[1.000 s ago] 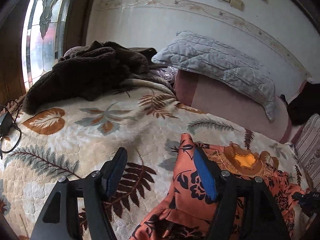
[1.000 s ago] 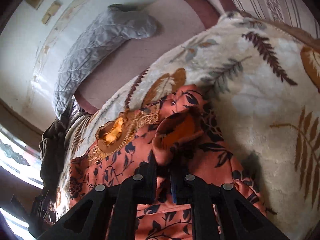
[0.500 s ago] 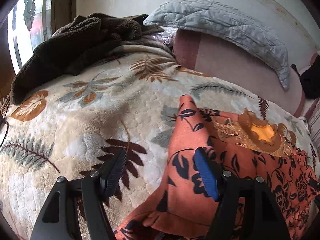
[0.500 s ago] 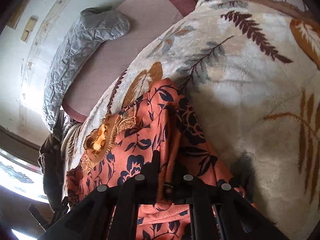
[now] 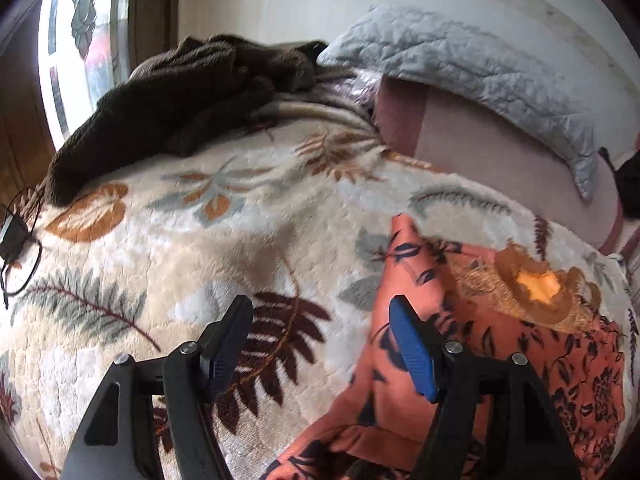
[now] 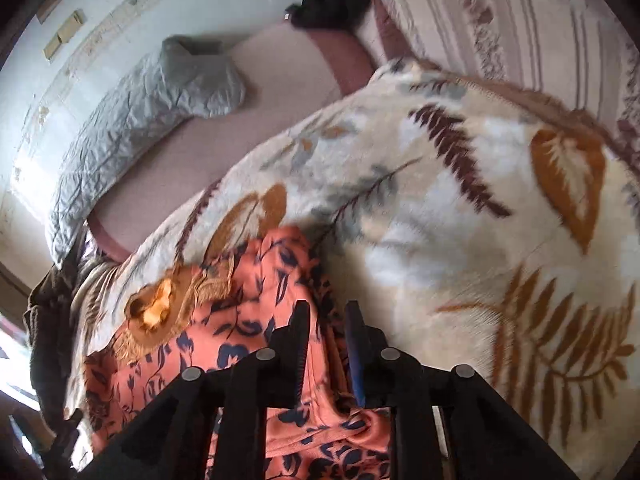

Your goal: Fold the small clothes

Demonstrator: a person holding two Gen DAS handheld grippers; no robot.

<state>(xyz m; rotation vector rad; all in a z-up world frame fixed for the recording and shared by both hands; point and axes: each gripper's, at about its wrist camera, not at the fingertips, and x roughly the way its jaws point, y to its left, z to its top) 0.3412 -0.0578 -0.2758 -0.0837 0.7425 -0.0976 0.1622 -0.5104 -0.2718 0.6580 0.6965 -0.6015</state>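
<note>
Where right gripper (image 6: 326, 322) pinches orange garment (image 6: 248, 316), its edge hides

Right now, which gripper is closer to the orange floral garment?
Right. The right gripper is clamped on the orange floral garment; the left gripper hangs open at its edge.

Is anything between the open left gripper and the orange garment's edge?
Nothing visible. The left gripper is open over bare leaf-print blanket, and the orange floral garment lies directly by its blue finger. The right gripper already pinches it.
</note>
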